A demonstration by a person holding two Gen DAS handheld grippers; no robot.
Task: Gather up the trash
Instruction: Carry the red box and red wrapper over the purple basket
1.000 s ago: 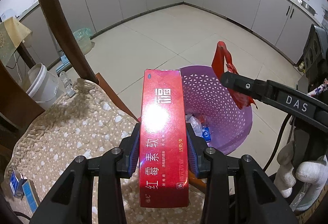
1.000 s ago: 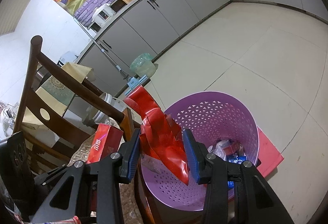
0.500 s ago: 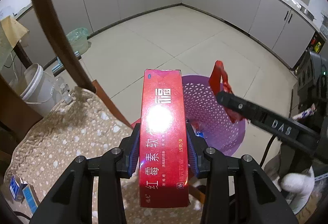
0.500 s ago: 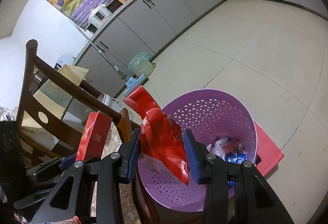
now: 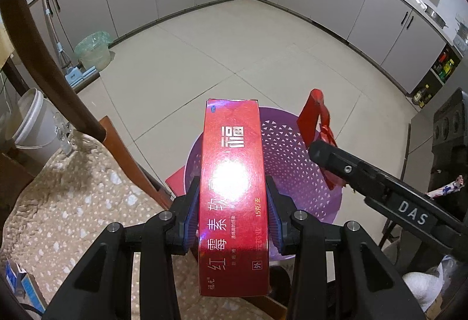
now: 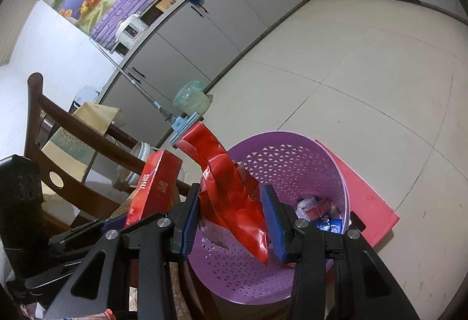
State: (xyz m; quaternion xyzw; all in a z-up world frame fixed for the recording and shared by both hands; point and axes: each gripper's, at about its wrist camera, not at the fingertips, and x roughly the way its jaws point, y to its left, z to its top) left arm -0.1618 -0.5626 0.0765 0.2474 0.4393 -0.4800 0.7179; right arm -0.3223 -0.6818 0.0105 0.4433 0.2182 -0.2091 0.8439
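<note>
My left gripper (image 5: 232, 208) is shut on a long red carton (image 5: 232, 188) with Chinese print, held above the near rim of the purple perforated basket (image 5: 292, 162). My right gripper (image 6: 232, 213) is shut on a crumpled red foil wrapper (image 6: 231, 197), held over the same basket (image 6: 295, 162); it reaches in from the right in the left wrist view (image 5: 318, 150), with the wrapper (image 5: 317, 118) sticking up. Several wrappers lie at the basket's bottom (image 6: 317, 210). The carton also shows in the right wrist view (image 6: 155, 188).
A dark wooden chair (image 5: 44, 62) with a beige dotted cushion (image 5: 67, 203) is at the left. A red board (image 6: 362, 200) lies under the basket. A white bucket (image 5: 29, 121), a green tub (image 5: 93, 51) and a mop stand by the grey cabinets. Small blue boxes (image 5: 20, 285) lie on the cushion.
Both grippers have risen and shifted a little over the basket, still holding the carton and the wrapper. The basket looks smaller and lower in the left wrist view.
</note>
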